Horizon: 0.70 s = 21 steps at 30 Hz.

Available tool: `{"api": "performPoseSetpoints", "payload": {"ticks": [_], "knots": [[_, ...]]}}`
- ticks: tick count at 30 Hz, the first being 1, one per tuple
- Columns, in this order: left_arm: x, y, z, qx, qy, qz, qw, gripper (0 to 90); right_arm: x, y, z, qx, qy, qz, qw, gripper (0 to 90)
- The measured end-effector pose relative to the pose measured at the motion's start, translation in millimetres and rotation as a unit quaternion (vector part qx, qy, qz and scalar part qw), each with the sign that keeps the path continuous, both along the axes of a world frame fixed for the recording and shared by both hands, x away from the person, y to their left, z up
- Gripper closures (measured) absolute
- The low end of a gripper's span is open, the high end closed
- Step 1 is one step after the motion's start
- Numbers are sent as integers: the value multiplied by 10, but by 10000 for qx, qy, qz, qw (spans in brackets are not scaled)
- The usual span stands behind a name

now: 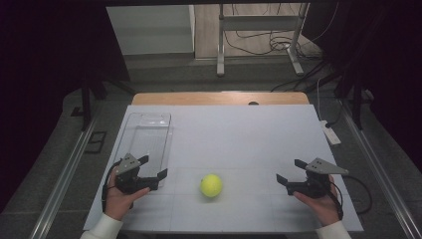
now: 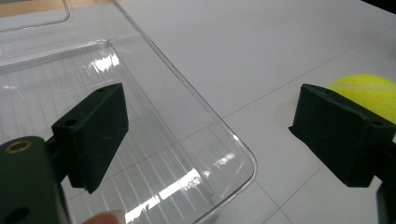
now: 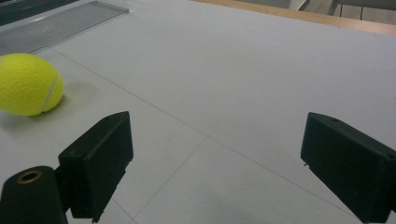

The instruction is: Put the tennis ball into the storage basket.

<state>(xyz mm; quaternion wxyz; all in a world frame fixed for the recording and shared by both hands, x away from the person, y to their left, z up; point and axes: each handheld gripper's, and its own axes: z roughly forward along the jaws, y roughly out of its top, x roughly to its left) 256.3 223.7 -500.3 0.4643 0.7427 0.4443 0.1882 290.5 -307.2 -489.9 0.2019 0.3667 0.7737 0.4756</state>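
In the high view, the left gripper sat at the lower left of the frame, held in the person's left hand, whose white sleeve came in from the bottom edge. Its jaws stood apart with nothing between them and pointed toward the upper right, over the near end of a clear plastic tray. In the left gripper view the tray's rounded near corner lay between the two black jaws, below them.

The right gripper was at the lower right of the high view, held in the right hand, its jaws also spread and empty, pointing left toward the middle of the table.

The yellow-green tennis ball rested on the white table in the lower middle of the frame, between the two grippers and apart from both. It showed at the left edge of the right gripper view.
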Motion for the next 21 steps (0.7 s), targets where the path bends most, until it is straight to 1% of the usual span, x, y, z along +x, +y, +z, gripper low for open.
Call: {"api": "performPoseSetpoints", "payload": {"ticks": [4, 6, 10, 15, 21], "knots": [[4, 9, -2, 2, 15, 9, 10000, 115, -5, -8, -5, -12, 7, 6, 10000, 98], [11, 16, -4, 6, 6, 10, 10000, 116, -5, -9, -13, -30, 44, 5, 10000, 100], [6, 17, -8, 45, -3, -41, 10000, 115, -22, -3, -15, -52, 59, 7, 10000, 102], [-3, 17, -2, -4, -5, -42, 10000, 114, -33, 6, -16, -42, 54, 6, 10000, 102], [-13, 11, 0, 13, -2, -72, 10000, 114, -24, 21, -31, -33, 91, 36, 9999, 102]]}}
